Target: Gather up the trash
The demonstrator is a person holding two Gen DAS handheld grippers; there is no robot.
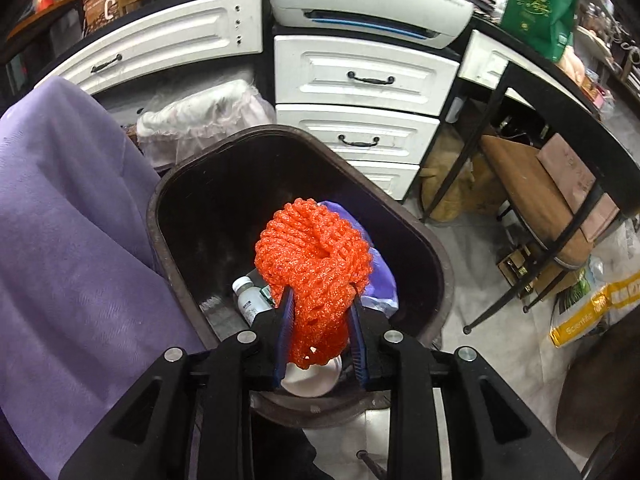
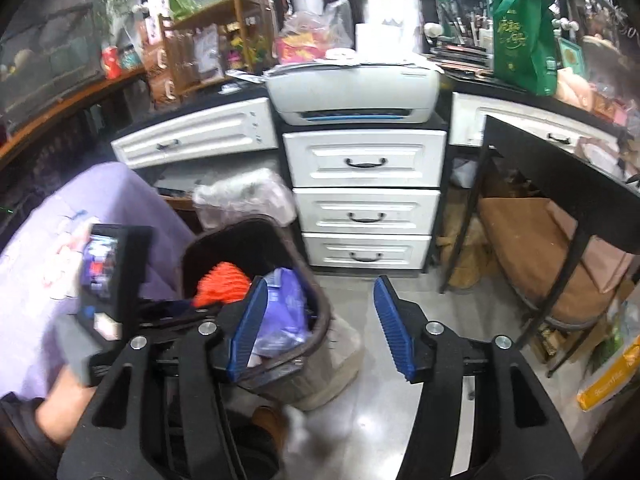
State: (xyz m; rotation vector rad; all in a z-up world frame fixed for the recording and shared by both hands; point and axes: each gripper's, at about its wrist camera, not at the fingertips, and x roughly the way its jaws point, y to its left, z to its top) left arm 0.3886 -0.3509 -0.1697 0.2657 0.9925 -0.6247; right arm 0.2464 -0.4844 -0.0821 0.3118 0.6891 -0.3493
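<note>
My left gripper (image 1: 320,290) is shut on a bunched orange foam net (image 1: 312,252), held over the mouth of a dark brown trash bin (image 1: 176,236). Inside the bin lie a purple plastic bag (image 1: 380,276), a small white bottle (image 1: 248,298) and a white cup (image 1: 310,380). In the right wrist view the same trash bin (image 2: 320,320) stands on the floor at lower left, with the orange net (image 2: 220,284) and the purple bag (image 2: 282,304) showing inside it. My right gripper (image 2: 320,290) is open above and to the right of the bin, nothing between its blue pads.
A lilac cloth (image 1: 68,240) hangs left of the bin. White drawers (image 1: 360,108) with a printer (image 1: 368,4) on top stand behind. A black-framed chair with brown cushion (image 1: 536,200) is right; bags lie on the floor (image 1: 592,308). A hand holds the left gripper's body (image 2: 104,292).
</note>
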